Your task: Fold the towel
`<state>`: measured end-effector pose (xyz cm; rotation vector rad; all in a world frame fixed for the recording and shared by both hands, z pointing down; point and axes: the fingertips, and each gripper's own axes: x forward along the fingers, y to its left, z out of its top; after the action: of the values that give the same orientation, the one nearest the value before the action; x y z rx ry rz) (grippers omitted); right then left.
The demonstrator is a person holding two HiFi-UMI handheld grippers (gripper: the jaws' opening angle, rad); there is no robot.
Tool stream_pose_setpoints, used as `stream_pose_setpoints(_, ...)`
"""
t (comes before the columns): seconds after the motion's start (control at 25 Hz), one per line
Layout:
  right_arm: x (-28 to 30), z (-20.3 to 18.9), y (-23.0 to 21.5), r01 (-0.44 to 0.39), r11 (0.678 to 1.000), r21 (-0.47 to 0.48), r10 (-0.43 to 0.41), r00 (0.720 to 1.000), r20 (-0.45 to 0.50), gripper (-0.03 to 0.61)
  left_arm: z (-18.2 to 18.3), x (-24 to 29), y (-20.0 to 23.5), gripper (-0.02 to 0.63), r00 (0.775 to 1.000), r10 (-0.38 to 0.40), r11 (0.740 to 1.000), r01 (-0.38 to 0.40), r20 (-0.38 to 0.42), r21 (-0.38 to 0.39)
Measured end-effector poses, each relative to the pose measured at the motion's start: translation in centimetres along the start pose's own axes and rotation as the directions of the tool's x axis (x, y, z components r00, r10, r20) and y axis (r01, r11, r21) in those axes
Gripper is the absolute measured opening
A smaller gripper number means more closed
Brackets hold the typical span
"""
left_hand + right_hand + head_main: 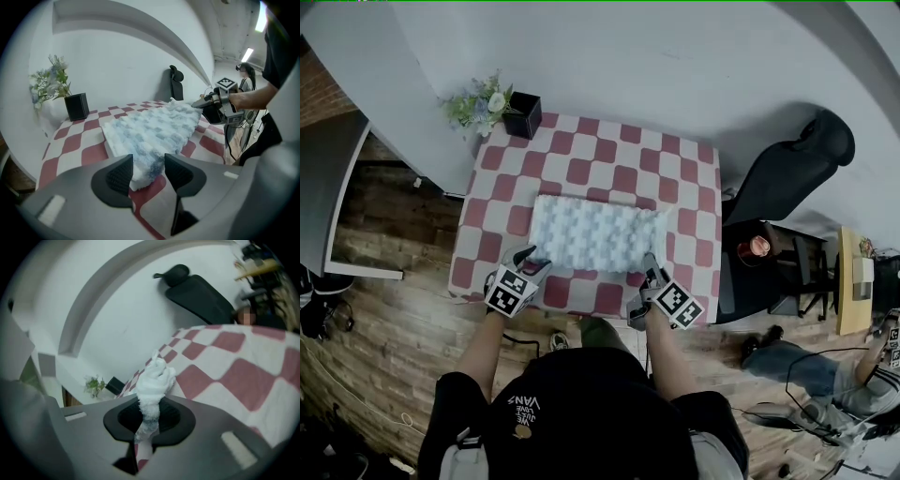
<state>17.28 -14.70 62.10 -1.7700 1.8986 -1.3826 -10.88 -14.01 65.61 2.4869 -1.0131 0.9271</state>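
Two near corners are the business of this step. The towel lies flat on the checked table, long side running left to right. A fold away from the person needs both front corners taken up together.

Status, right gripper: closed on the towel's near right corner. The cloth is bunched into a tuft between the pads and raised off the table. The bite looks small, close to the tip of the corner.

Status, left gripper: jaws apart, straddling the near left corner, which lies on the table between them. The pads are not seen pressing on it, so nothing is held on this side.

Judgement on doing it well:
- The left should close on its corner before any carry; otherwise the right would likely drag the towel askew.
- Its bite should match the depth of the right's, so the front edge stays straight.
- Raise both corners level, keep the front edge lightly taut between the two tools, and lay corner on corner at the far edge.
- The pile is thick and fluffy and may slip from a shallow pinch, so the right's hold is worth watching.
- The flower pot stands at the table's far left corner, well apart from the towel; no obstacle expected.
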Motion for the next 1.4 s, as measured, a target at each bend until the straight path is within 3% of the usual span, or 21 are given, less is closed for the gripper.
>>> stream_pose_setpoints(0.04, 0.1, 0.3, 1.3, -0.004, 0.994, -0.113, 0.003, 1.0, -0.003, 0.051, 0.0, -0.1, 0.0, 0.187, 1.0, 0.003, 1.0, -0.003, 0.008, -0.004)
stream_pose_setpoints(0.12, 0.6, 0.4, 4.5, -0.026, 0.94, -0.341, 0.02, 1.0, -0.022, 0.049, 0.0, -0.7, 0.1, 0.187, 1.0, 0.015, 1.0, -0.014, 0.021, -0.015)
stream_pose_setpoints(0.24, 1.6, -1.0, 9.6, -0.093, 0.788, -0.608, 0.055, 0.995, -0.08, 0.049, 0.5, -2.2, 0.3, 0.187, 0.997, 0.051, 0.998, -0.049, 0.054, -0.04)
stream_pose_setpoints(0.36, 2.7, -3.7, 13.9, -0.169, 0.638, -0.751, 0.087, 0.985, -0.147, 0.049, 0.7, -4.2, 0.5, 0.187, 0.992, 0.094, 0.994, -0.089, 0.083, -0.067)
stream_pose_setpoints(0.68, 6.0, -13.0, 20.8, -0.365, 0.38, -0.85, 0.116, 0.93, -0.348, 0.049, -2.3, -8.0, 1.1, 0.187, 0.978, 0.185, 0.97, -0.166, 0.095, -0.178)
stream_pose_setpoints(0.84, 7.3, -17.4, 21.1, -0.427, 0.25, -0.869, 0.042, 0.902, -0.43, 0.049, -3.8, -9.4, 1.2, 0.187, 0.973, 0.212, 0.956, -0.187, 0.091, -0.224)
stream_pose_setpoints(1.04, 7.8, -20.9, 20.1, -0.47, 0.05, -0.881, -0.054, 0.88, -0.472, 0.049, -4.7, -10.1, 1.1, 0.187, 0.971, 0.222, 0.95, -0.194, 0.091, -0.244)
stream_pose_setpoints(1.16, 7.8, -22.5, 19.0, -0.506, -0.01, -0.862, -0.103, 0.858, -0.503, 0.072, -4.3, -10.5, 1.1, 0.187, 0.968, 0.228, 0.951, -0.198, 0.103, -0.237)
stream_pose_setpoints(1.32, 7.3, -24.4, 18.6, -0.59, -0.001, -0.807, -0.132, 0.8, -0.585, 0.208, -4.0, -11.2, 1.3, 0.187, 0.963, 0.237, 0.947, -0.2, 0.125, -0.252)
stream_pose_setpoints(1.4, 7.1, -24.6, 18.5, -0.609, 0.003, -0.793, -0.133, 0.786, -0.604, 0.232, -4.0, -11.4, 1.4, 0.187, 0.962, 0.24, 0.945, -0.201, 0.131, -0.258)
